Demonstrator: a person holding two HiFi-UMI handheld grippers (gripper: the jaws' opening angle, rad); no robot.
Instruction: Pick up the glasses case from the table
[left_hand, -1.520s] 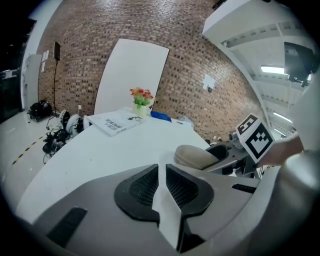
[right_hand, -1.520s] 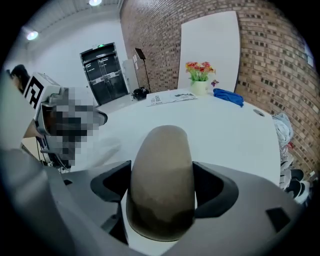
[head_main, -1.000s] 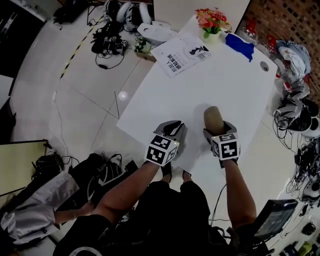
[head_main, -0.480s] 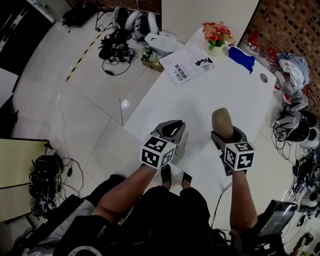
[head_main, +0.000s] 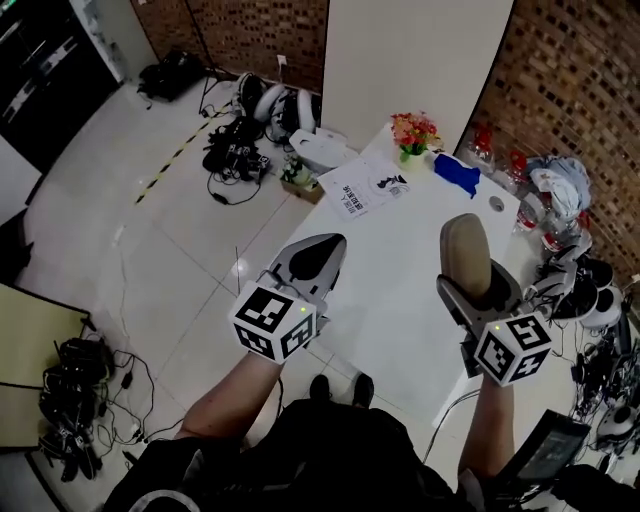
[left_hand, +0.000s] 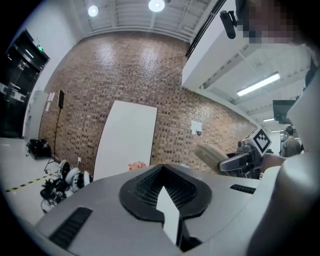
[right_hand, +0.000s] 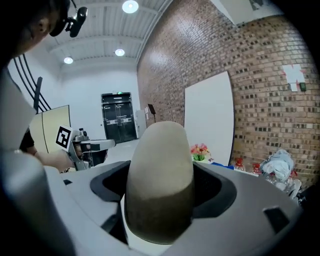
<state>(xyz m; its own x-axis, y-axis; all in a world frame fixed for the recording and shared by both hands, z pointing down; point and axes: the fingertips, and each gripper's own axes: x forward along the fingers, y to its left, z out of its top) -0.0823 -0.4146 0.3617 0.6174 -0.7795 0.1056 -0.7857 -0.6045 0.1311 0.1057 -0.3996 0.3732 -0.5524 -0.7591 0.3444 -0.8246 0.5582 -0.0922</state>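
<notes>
right gripper (head_main: 472, 290) clamped on the glasses case (right_hand: 160, 185), a tan oval case gripped by its lower end, with the rounded end sticking out past the jaws. the case is held up in the air over the near right part of the white table (head_main: 400, 290), not resting on it; the right gripper view looks level across the room, with the case in front of the brick wall and white board. left gripper (head_main: 312, 258) has its jaws closed together with nothing between them. it hangs over the table's left edge, roughly where table meets floor, well apart from the right gripper. that left edge runs diagonally from the person's legs up to the far corner. the flowers (head_main: 413, 131), paper sheet (head_main: 362, 187) and blue cloth (head_main: 456, 172) all sit at the far end of the table, well apart from both grippers, with bare white surface between them and the case. a small round hole (head_main: 497, 203) lies near the far right edge. left of the table is open tiled floor (head_main: 160, 250), with a cable and headset pile (head_main: 245, 130) near the table's far corner. the right edge is tight: headsets and cables (head_main: 585, 290) are crowded just beside it, below the brick wall.
</notes>
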